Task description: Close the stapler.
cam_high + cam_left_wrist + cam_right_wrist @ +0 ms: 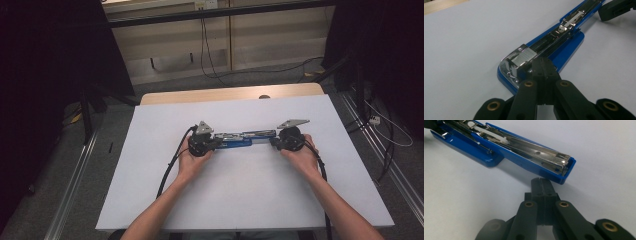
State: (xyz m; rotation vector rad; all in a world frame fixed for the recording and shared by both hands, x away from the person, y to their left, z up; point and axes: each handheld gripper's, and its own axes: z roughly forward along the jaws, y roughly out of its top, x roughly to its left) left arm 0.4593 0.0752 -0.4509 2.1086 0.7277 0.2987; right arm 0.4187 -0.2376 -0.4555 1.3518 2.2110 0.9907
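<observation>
- The right hand-held gripper (543, 185) has its black jaws pressed together with nothing between them.
- Its tips sit just beside the end of a blue stapler (506, 150), apparently just short of touching it.
- The stapler lies swung open on the white worktop (599, 150), metal staple channel (536, 152) exposed.

You have a white table top (240, 200) with a bare wooden strip (230, 93) along its far edge. Grey floor (250, 75) lies beyond it, with black cables (235, 74) running to a pale wall panel (170, 45). Metal rails (75, 185) flank the table on 2 sides, and dark curtains (45, 75) hang at left and right
</observation>
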